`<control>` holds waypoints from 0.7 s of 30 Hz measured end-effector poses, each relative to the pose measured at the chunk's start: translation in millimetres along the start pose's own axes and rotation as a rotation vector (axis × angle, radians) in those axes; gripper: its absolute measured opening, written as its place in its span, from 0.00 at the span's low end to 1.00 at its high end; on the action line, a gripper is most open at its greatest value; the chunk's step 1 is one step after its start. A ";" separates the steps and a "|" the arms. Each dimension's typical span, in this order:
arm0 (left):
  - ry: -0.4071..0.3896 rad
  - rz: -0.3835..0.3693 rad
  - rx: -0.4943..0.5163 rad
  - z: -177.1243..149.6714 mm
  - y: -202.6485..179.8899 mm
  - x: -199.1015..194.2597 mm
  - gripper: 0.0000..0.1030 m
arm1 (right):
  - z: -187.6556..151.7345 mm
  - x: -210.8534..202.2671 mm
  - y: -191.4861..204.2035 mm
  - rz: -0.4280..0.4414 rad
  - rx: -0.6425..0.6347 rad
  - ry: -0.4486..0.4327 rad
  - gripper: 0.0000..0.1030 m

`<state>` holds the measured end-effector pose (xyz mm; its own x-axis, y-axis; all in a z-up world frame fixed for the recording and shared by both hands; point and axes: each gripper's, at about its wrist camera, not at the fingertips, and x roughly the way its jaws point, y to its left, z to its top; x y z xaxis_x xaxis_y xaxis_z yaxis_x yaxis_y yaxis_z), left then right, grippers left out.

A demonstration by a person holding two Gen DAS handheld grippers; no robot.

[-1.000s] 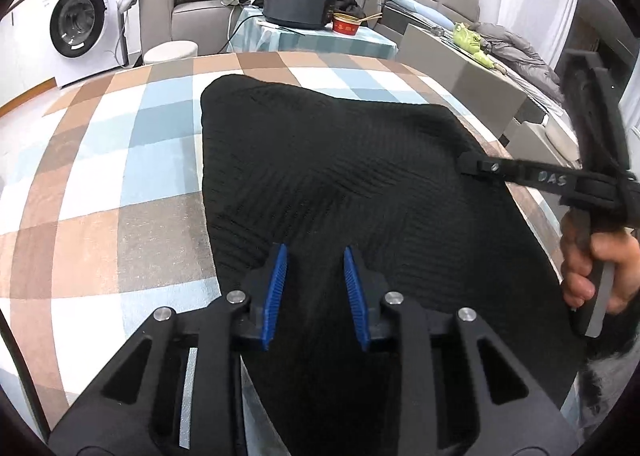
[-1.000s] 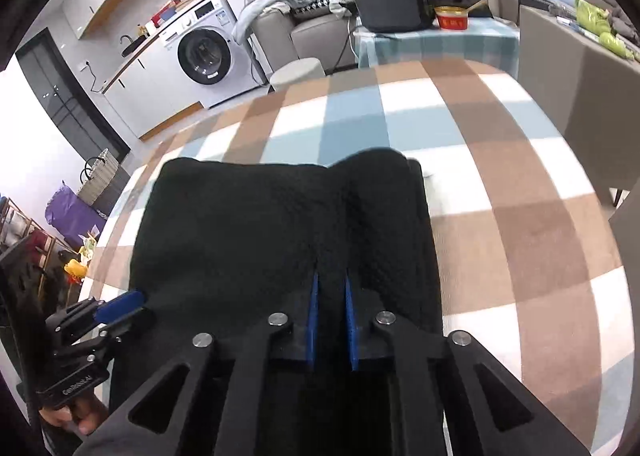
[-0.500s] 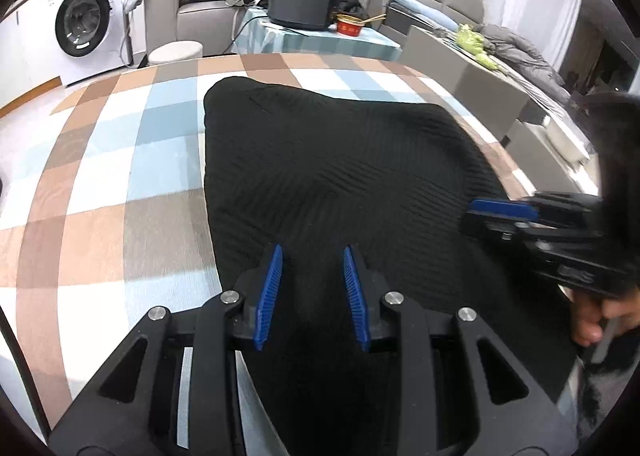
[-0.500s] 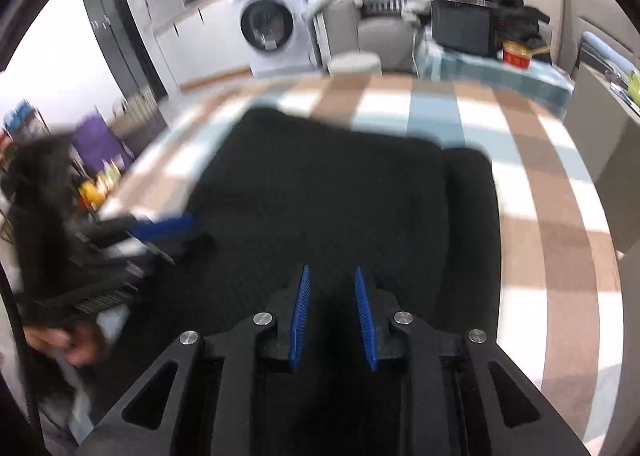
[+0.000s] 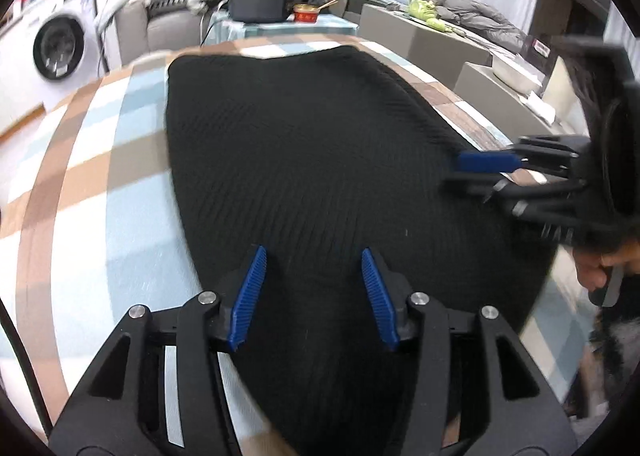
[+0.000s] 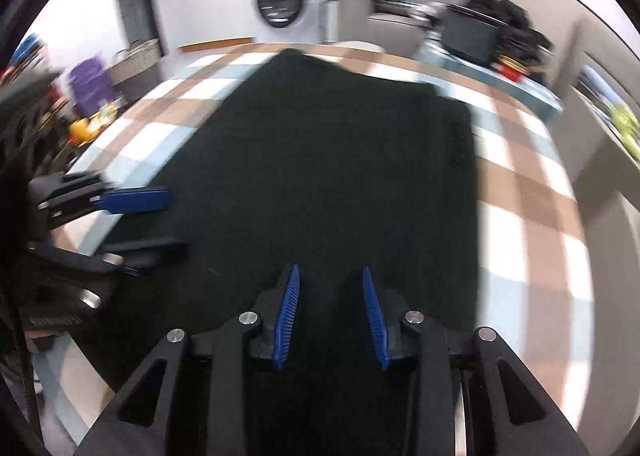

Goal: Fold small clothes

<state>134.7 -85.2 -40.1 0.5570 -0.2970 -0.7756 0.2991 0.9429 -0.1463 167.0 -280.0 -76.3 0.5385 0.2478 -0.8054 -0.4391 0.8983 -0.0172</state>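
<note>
Two grippers over one black knit garment [image 5: 304, 160], spread flat across centre frame on the checked surface [image 5: 80, 184]. Left gripper [image 5: 312, 292] at lower centre, jaws parted and just opening wider, nothing pinched, cloth only beneath. Right gripper [image 6: 330, 316] likewise partly open, just widening, pads clear of the fabric. Red bowl [image 5: 306, 13] at upper centre beside a dark box [image 5: 259, 2]; contents too small to tell.
</note>
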 end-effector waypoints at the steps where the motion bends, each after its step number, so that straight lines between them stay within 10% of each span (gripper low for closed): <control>1: 0.001 -0.005 -0.015 -1.4 1.4 -4.2 0.46 | -5.6 -6.8 -5.4 -0.008 0.023 -0.007 0.31; 5: -0.032 -0.113 -0.011 -8.4 -13.8 -18.1 0.52 | -22.0 -26.4 17.4 0.030 -0.008 -0.022 0.36; 11: -0.006 -0.034 0.053 -26.4 -26.4 -11.1 0.52 | -31.2 -16.6 27.0 0.006 -0.092 -0.027 0.38; 19: -0.007 0.007 -0.044 -35.9 4.9 -35.1 0.52 | -45.8 -44.9 -43.4 -0.105 0.072 -0.010 0.45; 21: -0.025 -0.019 -0.145 -36.9 23.2 -42.1 0.52 | -48.7 -52.8 -65.3 -0.023 0.198 -0.040 0.46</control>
<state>89.6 -45.3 -33.5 0.5719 -0.3168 -0.7567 0.1959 0.9485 -0.2490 132.2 -369.4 -61.5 0.5766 0.2369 -0.7820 -0.2783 0.9567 0.0847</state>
